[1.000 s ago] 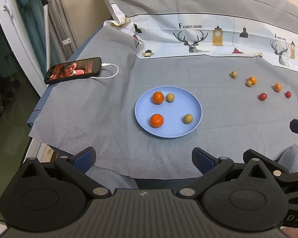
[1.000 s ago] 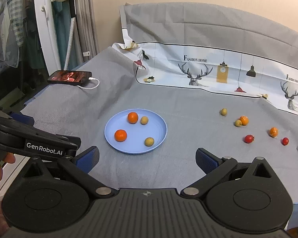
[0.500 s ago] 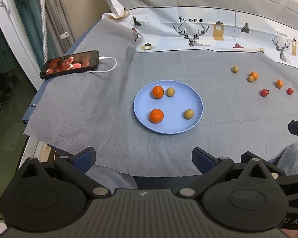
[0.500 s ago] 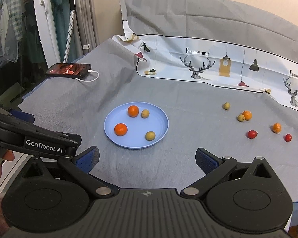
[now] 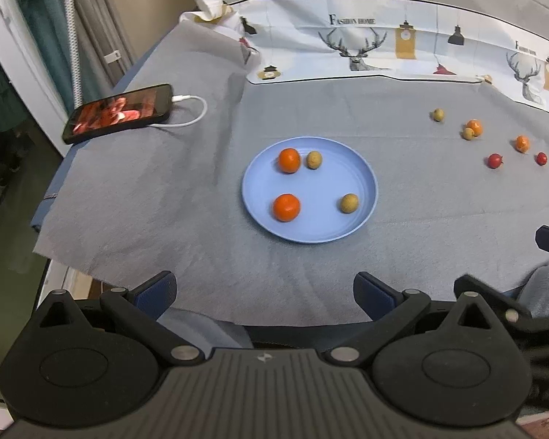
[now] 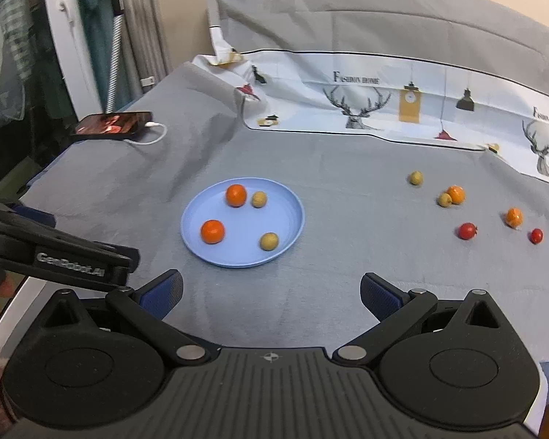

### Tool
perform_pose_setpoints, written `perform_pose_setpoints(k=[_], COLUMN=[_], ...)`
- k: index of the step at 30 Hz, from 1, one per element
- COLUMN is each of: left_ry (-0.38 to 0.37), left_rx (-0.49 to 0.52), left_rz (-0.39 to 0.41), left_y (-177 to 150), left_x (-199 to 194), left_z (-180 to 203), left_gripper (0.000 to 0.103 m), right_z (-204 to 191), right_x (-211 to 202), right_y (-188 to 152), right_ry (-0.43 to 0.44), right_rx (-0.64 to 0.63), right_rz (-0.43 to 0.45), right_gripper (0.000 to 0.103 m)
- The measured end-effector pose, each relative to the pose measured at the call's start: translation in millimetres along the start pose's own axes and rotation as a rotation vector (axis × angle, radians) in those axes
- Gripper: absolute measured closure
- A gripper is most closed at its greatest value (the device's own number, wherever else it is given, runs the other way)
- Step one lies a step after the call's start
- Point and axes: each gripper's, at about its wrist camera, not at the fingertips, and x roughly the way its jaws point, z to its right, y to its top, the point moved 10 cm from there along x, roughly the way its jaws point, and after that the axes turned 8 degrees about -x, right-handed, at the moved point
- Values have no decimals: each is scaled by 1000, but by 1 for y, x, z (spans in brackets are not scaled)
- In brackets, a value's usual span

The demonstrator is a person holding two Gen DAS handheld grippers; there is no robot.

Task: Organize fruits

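1. The left gripper hangs over the near edge of the grey cloth, its blue-padded jaws spread wide apart and holding nothing.
2. The right gripper sits just as wide apart and empty, also above the near edge of the cloth.
3. The blue plate lies at 12 o'clock from the left gripper, flat on the cloth.
4. On the plate, one orange fruit sits at 11 o'clock, with a small yellowish fruit just beside it at its 3 o'clock.
5. A second orange fruit rests at 7 o'clock on the plate, and another yellowish fruit at 4 o'clock.
6. Well apart from the plate, at its 2 o'clock, loose fruits lie on the cloth: a lone yellowish one, an orange one touching a yellowish one, a further orange one, and two red ones.
7. A phone with its screen lit lies at 10 o'clock from the plate, a white cable plugged into it.
8. A printed deer-pattern sheet runs along the far side at 12 o'clock.
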Motion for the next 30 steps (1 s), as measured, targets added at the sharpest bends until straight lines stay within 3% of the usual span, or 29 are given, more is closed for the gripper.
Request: perform_pose_setpoints(k=[5,9,18,24,30], left_ry=[-43,-85,-220,-283,-306], left_rx=[25,73,268,338,359], left_rz=[-45,-77,-32,-53,-114], left_y=[8,20,56,67,77], left_x=[9,20,64,129,201], left_z=[27,69,226,341,423], left_gripper=[0,0,0,0,0], right_z=[47,111,292,416,491], right_x=[8,5,16,73,150], right_y=[-8,-21,-64,-76,-87], right_ry=[-73,-181,-450,-530,-544], right_rx=[105,236,474,531,539], right_rz=[-6,10,37,24,-61], right_gripper=[1,1,1,1,1])
